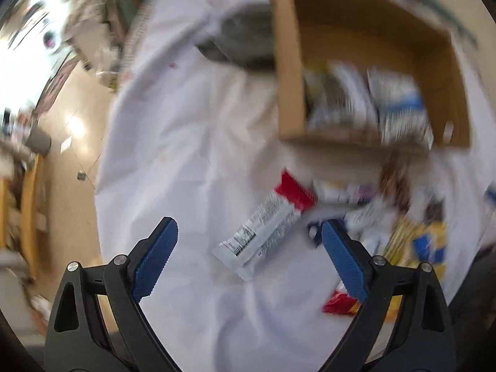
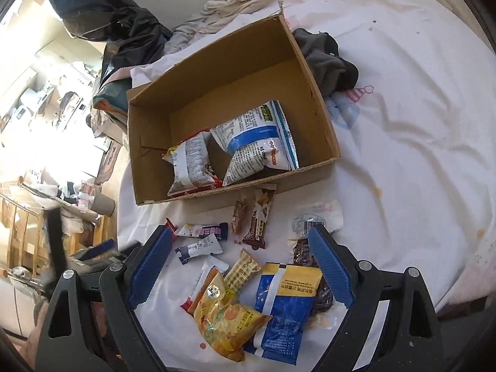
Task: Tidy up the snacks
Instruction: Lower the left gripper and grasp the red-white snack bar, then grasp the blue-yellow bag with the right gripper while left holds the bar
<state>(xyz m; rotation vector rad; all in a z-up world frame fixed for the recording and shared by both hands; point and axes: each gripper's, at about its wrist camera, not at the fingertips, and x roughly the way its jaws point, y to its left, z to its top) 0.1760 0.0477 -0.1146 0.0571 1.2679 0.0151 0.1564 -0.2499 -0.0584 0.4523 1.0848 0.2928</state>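
Note:
An open cardboard box (image 2: 313,102) lies on a white sheet and holds two snack bags, a blue and white one (image 2: 260,142) and a red-edged one (image 2: 190,164). Loose snacks lie in front of it: a yellow bag (image 2: 226,319), a blue and yellow pack (image 2: 285,303), small bars (image 2: 259,217). My right gripper (image 2: 240,266) is open above this pile, empty. My left gripper (image 1: 249,254) is open and empty, with a red and white bar (image 1: 263,229) lying between its fingers on the sheet. The box (image 1: 288,71) shows blurred in the left wrist view.
A dark grey cloth (image 2: 328,62) lies beside the box's right wall. Bedding and dark bags (image 2: 124,31) pile up behind the box. The bed's left edge drops to a cluttered floor (image 2: 46,186). White sheet (image 2: 418,155) spreads to the right.

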